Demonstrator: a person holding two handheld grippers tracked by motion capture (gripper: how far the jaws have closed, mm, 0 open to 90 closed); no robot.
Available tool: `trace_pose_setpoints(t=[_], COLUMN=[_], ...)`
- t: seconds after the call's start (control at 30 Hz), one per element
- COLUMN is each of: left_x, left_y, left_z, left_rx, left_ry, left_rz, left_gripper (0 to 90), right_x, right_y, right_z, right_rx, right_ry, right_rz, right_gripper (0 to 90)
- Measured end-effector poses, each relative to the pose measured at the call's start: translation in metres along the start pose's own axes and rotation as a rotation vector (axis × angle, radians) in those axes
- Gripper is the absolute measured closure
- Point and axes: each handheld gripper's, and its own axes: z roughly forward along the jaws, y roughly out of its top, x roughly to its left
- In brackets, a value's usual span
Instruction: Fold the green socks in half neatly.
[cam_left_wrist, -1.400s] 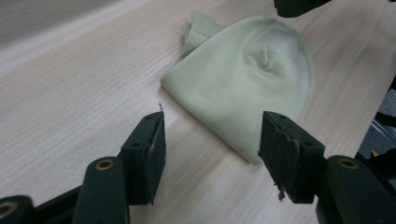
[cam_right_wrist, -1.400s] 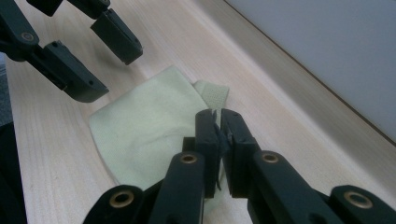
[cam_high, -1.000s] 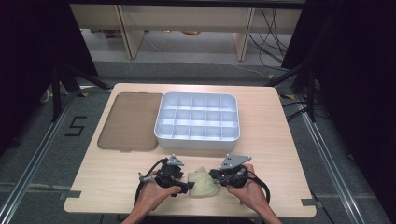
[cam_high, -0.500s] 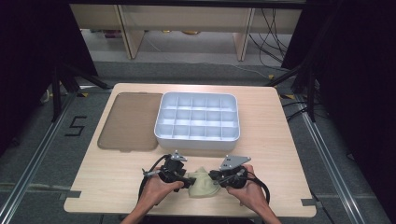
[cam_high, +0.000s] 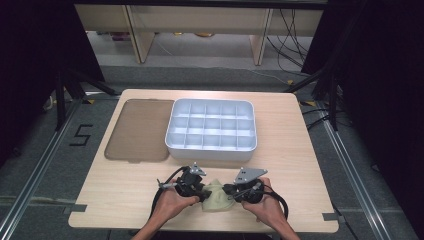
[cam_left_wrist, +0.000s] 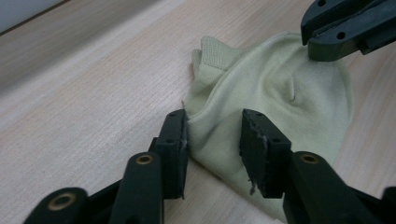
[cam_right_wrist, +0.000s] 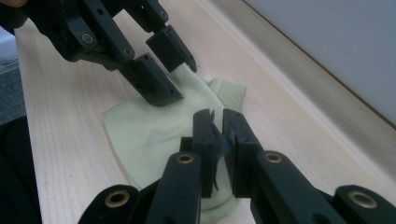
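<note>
A pale yellow-green cloth (cam_high: 216, 197) lies crumpled near the table's front edge, between both hands. My left gripper (cam_left_wrist: 215, 135) straddles the cloth's (cam_left_wrist: 280, 88) near folded edge. Its jaws have just been closing, with fabric between them but a wide gap still there and no pinch. My right gripper (cam_right_wrist: 215, 123) is shut on the cloth's (cam_right_wrist: 149, 130) opposite side, its jaws nearly touching. The left gripper view has the right gripper (cam_left_wrist: 322, 46) pressing on the fabric at the top right. The right gripper view has the left gripper (cam_right_wrist: 180, 79) at the cloth's far edge.
A light grey tray (cam_high: 211, 150) with several compartments stands just beyond the hands. Left of it lies a flat brown lid (cam_high: 137, 130). Bare wood stretches to either side of the hands, and the table's front edge is close behind them.
The left gripper has edged a little toward the cloth. The right gripper and the cloth stay where they were.
</note>
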Motion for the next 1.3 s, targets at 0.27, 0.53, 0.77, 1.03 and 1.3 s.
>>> trace_pose_setpoints(t=[0.27,0.53,0.77,1.03,1.3], left_x=[0.0,0.001,0.002,0.004,0.01], left_y=[-0.001,0.0,0.0,-0.001,-0.001], left_z=[0.0,-0.002,-0.004,-0.004,-0.009], left_rx=[-0.022,-0.01,-0.015,-0.02,-0.002], left_ry=[-0.004,-0.012,-0.038,-0.047,-0.055], left_rz=[0.017,0.035,0.018,0.003,0.011], left_gripper=[76.8,80.1,80.6,80.7,80.7], right_x=[0.0,-0.001,-0.003,-0.003,0.0], right_y=[0.002,0.004,0.011,0.01,0.013], right_z=[0.004,0.01,0.024,0.039,0.029], right_rx=[-0.015,-0.013,-0.022,0.006,-0.044], right_ry=[-0.019,-0.022,-0.024,-0.028,-0.004], right_rz=[-0.009,-0.004,0.009,0.022,0.022], right_gripper=[84.1,84.1,84.2,84.8,84.8])
